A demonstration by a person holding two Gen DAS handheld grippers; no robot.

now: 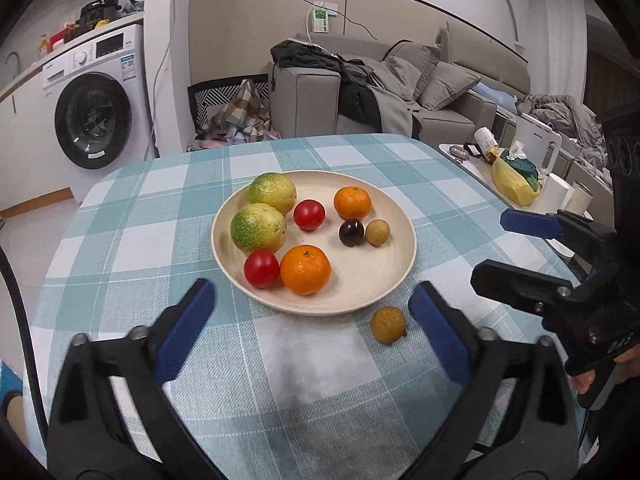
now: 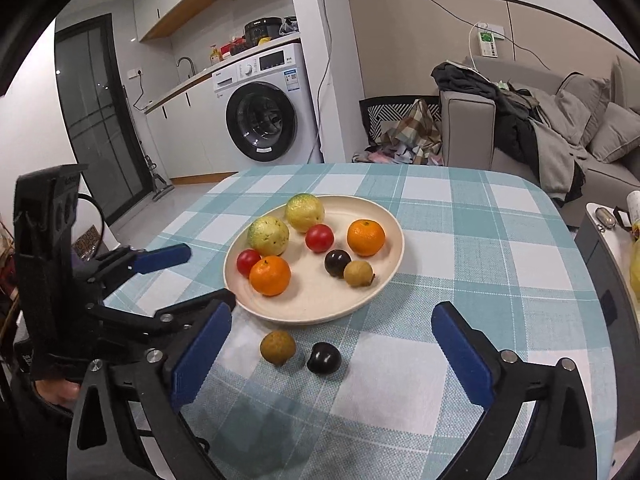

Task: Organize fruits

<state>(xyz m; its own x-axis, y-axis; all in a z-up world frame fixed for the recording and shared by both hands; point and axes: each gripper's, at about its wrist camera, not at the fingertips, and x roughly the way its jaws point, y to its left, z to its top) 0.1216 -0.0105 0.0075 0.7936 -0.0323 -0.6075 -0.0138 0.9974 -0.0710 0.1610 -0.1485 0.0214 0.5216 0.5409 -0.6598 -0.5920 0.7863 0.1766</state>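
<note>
Even indoor light from overhead, both views bright enough, colours true. Soft dark shadow on tablecloth (image 1: 132,216) at near edge, under left gripper (image 1: 312,320) and under right gripper (image 2: 332,344); small soft shadows beside fruit on plate (image 1: 384,280). Faint glare on washing machine (image 2: 262,120) door glass and dark glass door (image 2: 100,120). Strong fisheye bending: table edges and wall lines curve, black vignette in corners. Centre sharp; gripper bodies close to lens slightly soft.
</note>
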